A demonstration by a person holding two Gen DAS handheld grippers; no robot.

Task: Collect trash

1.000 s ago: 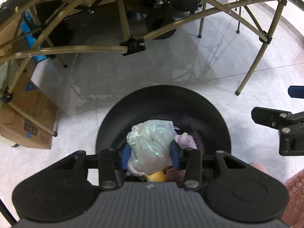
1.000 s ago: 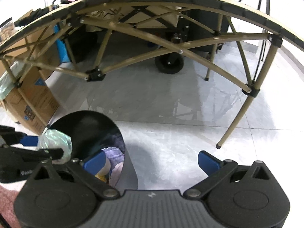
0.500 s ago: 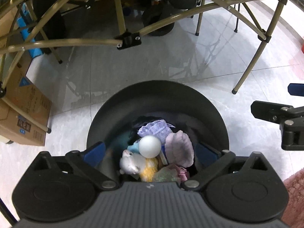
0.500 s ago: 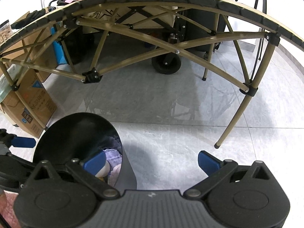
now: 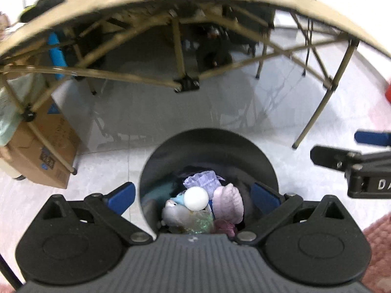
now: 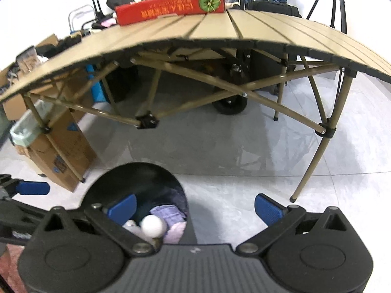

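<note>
A black round trash bin [image 5: 207,144] stands on the tiled floor, directly below my left gripper [image 5: 193,195], whose blue pads are spread wide with nothing between them. Inside the bin lie a white ball [image 5: 196,195], purple and pink crumpled wrappers [image 5: 228,202] and a shiny clear plastic wad [image 5: 199,223]. My right gripper [image 6: 195,206] is open and empty, hovering over the bin's [image 6: 136,173] right rim and the floor. The right gripper also shows at the left wrist view's right edge [image 5: 352,161].
A tan slatted folding table [image 6: 220,31] with crossed legs stands behind the bin, a red box [image 6: 171,7] on top. Cardboard boxes [image 6: 63,144] sit at the left. A table leg [image 6: 315,163] reaches the floor at the right. A pink rug [image 5: 378,244] lies lower right.
My left gripper opened and dropped the clear plastic wad into the bin. Both grippers then rose, so the tabletop has come into view.
</note>
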